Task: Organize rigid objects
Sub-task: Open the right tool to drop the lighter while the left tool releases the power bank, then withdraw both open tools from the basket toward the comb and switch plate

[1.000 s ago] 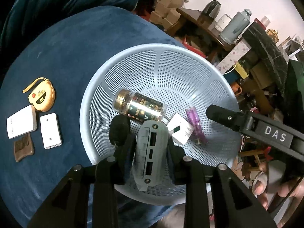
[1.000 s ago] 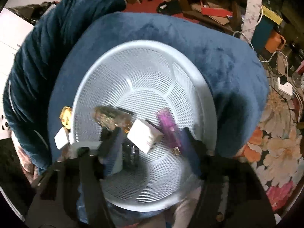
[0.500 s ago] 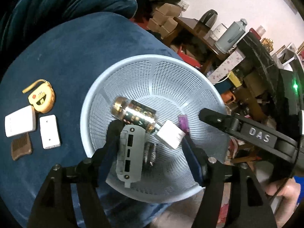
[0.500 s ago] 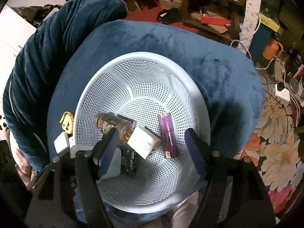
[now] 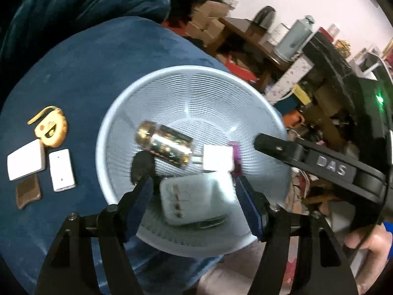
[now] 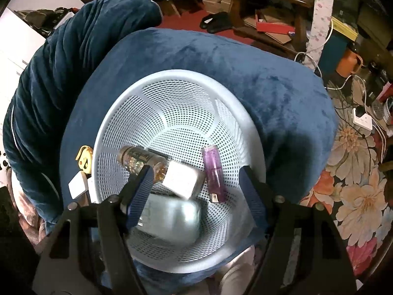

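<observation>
Blue velvet cushion (image 6: 282,103) spreads beneath both our grippers, and on it sits the pale perforated basket (image 5: 196,91), straight ahead of and below our fingers. Our left gripper (image 5: 194,196) hangs over the basket's near side with its jaws opening, the blue pads well apart and pressing on nothing; the grey power bank (image 5: 196,200) shows blurred between them, apart from both pads, in the basket. Our right gripper (image 6: 196,186) hangs over the same basket with its jaws spread wide and nothing held; in its view the power bank is a blurred grey block just below and between the fingers.

Just beyond the left gripper's fingertips lies the gold-capped jar (image 5: 164,143) on its side, and right of it, touching its end, the white cube adapter (image 5: 217,158). Past the adapter, towards the right finger, we see the purple lighter (image 6: 213,174). A black object (image 5: 142,166) sits at the left finger's tip; we cannot tell what it is.

Well off to the left of the left gripper, outside the basket on the cushion, we find the white box (image 5: 25,159), the white remote (image 5: 61,169), the yellow tape measure (image 5: 50,129) and the brown comb (image 5: 27,194), close together.
</observation>
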